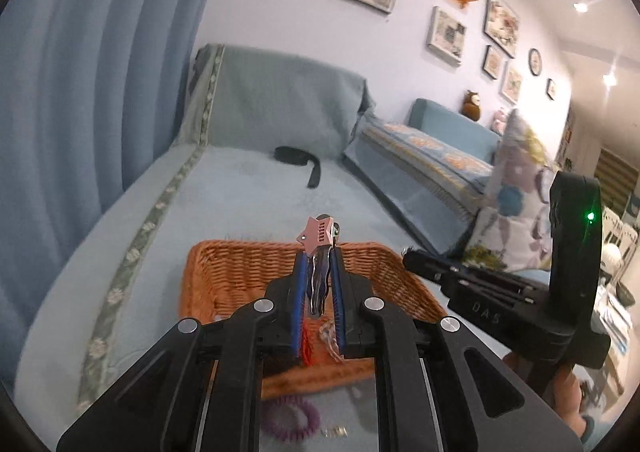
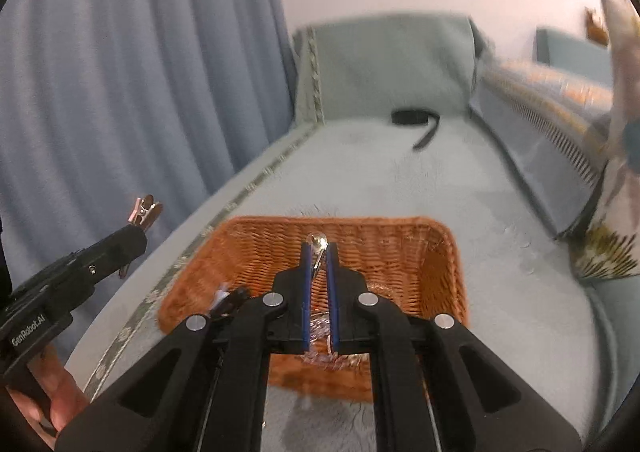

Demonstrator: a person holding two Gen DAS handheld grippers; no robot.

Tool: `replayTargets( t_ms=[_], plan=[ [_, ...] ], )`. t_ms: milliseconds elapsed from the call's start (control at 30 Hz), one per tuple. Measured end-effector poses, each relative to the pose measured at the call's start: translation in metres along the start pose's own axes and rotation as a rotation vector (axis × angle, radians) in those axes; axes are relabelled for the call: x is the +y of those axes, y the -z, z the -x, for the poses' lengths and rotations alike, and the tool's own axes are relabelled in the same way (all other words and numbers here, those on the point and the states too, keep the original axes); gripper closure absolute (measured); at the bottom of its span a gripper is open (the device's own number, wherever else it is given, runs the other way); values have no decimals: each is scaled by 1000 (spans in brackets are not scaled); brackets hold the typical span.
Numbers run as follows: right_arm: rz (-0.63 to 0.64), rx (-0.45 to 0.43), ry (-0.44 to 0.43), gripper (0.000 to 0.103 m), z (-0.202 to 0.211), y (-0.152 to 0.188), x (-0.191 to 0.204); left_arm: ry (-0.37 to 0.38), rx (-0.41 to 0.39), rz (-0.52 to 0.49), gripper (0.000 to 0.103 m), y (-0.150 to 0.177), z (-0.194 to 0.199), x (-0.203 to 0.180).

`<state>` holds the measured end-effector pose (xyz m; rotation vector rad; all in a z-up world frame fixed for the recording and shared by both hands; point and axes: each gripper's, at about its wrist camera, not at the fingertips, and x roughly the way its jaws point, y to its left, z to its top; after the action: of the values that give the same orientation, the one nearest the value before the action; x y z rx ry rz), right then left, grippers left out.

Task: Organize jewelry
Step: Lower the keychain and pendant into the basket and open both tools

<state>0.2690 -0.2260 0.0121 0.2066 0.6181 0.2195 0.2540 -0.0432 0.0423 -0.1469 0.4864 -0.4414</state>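
Observation:
An orange wicker basket (image 1: 240, 264) (image 2: 400, 244) sits on the light blue sofa cover. My left gripper (image 1: 319, 252) is shut on a pink star hair clip (image 1: 318, 236) with metal prongs, held above the basket; it also shows at the left of the right wrist view (image 2: 145, 210). My right gripper (image 2: 319, 248) is shut on a small shiny metal piece (image 2: 317, 242), held over the basket; its body shows at the right of the left wrist view (image 1: 480, 288). Clear beaded jewelry (image 2: 320, 356) and a red tassel (image 1: 306, 344) lie in the basket.
A purple coil hair tie (image 1: 292, 416) and a small gold piece (image 1: 334, 431) lie on the cover in front of the basket. A black strap (image 1: 296, 158) lies further back. Blue curtain (image 2: 120, 72) hangs on the left, patterned pillows (image 1: 516, 192) on the right.

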Motion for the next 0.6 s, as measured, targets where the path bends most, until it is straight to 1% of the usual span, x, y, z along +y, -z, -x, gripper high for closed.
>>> replayTargets(
  t_ms=[33, 100, 133, 233, 367, 467, 500, 533, 567, 600],
  plan=[
    [-14, 26, -1, 98, -14, 0, -5, 4, 9, 9, 93, 1, -8, 3],
    [-39, 97, -42, 98, -40, 3, -14, -3, 38, 16, 93, 8, -30, 8],
    [-50, 157, -42, 98, -58, 6, -20, -5, 55, 15, 93, 11, -38, 10],
    [-72, 236, -44, 98, -84, 13, -31, -16, 113, 1, 93, 24, -61, 16],
    [-52, 250, -28, 98, -92, 18, -32, -26, 162, -7, 93, 35, -76, 22],
    [-64, 250, -26, 97, -94, 22, -31, -23, 173, -11, 92, 36, -77, 24],
    [-74, 254, -35, 97, -94, 22, -32, -22, 170, -9, 88, 36, -75, 24],
    [-81, 259, -43, 96, -94, 22, -33, -15, 166, -4, 82, 35, -72, 25],
    [-85, 268, -45, 89, -94, 22, -35, -4, 160, 1, 65, 34, -69, 25],
    [-85, 273, -38, 82, -95, 22, -38, -1, 143, -1, 61, 34, -64, 25]
  ],
)
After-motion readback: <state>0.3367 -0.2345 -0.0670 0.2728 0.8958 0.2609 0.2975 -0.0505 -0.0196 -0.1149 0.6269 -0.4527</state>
